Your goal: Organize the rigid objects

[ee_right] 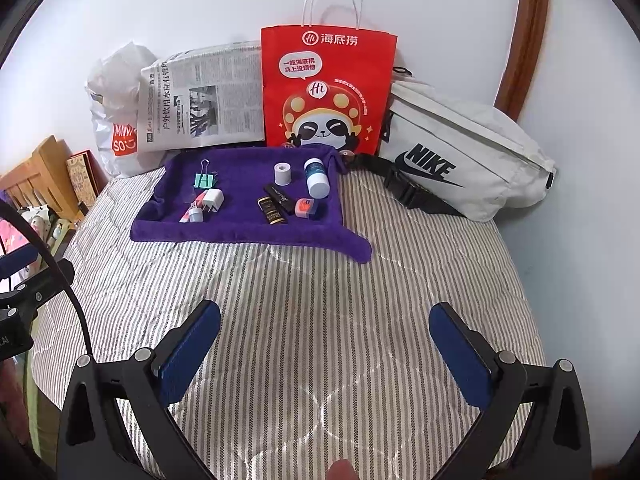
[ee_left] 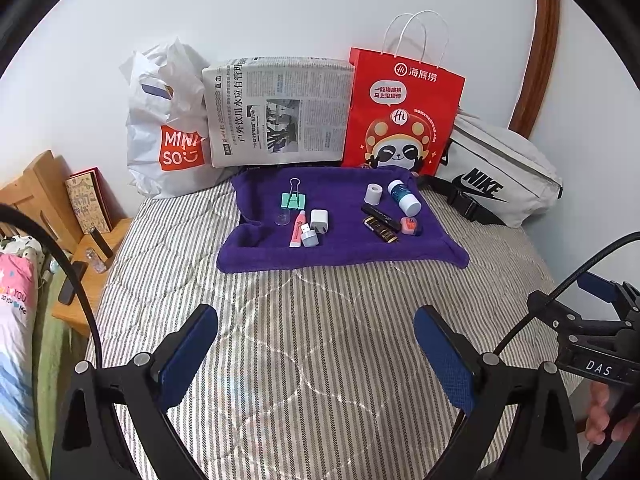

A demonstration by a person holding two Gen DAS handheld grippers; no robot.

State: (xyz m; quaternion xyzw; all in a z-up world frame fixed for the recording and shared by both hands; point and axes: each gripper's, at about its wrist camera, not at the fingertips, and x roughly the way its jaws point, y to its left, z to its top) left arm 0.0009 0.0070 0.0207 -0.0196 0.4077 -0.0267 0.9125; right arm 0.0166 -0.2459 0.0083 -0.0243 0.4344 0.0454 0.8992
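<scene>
A purple towel [ee_left: 344,256] [ee_right: 240,236] lies on the striped bed and carries several small items. On its left part are a green binder clip [ee_left: 293,200] [ee_right: 205,180], a white charger [ee_left: 319,221] [ee_right: 212,200], a pink tube [ee_left: 298,229] and a small grey cap [ee_left: 309,237]. On its right part are a grey roll [ee_left: 374,193] [ee_right: 283,173], a white bottle [ee_left: 404,197] [ee_right: 316,179], two black sticks [ee_left: 380,224] [ee_right: 274,206] and an orange eraser [ee_left: 410,226] [ee_right: 306,207]. My left gripper [ee_left: 316,316] and my right gripper [ee_right: 324,312] are both open and empty, well short of the towel.
Against the wall stand a white Miniso bag [ee_left: 168,136], a newspaper-wrapped box [ee_left: 276,112], a red paper bag [ee_left: 400,112] [ee_right: 324,88] and a white Nike waist bag [ee_left: 500,172] [ee_right: 460,152]. A wooden nightstand [ee_left: 88,256] is on the left.
</scene>
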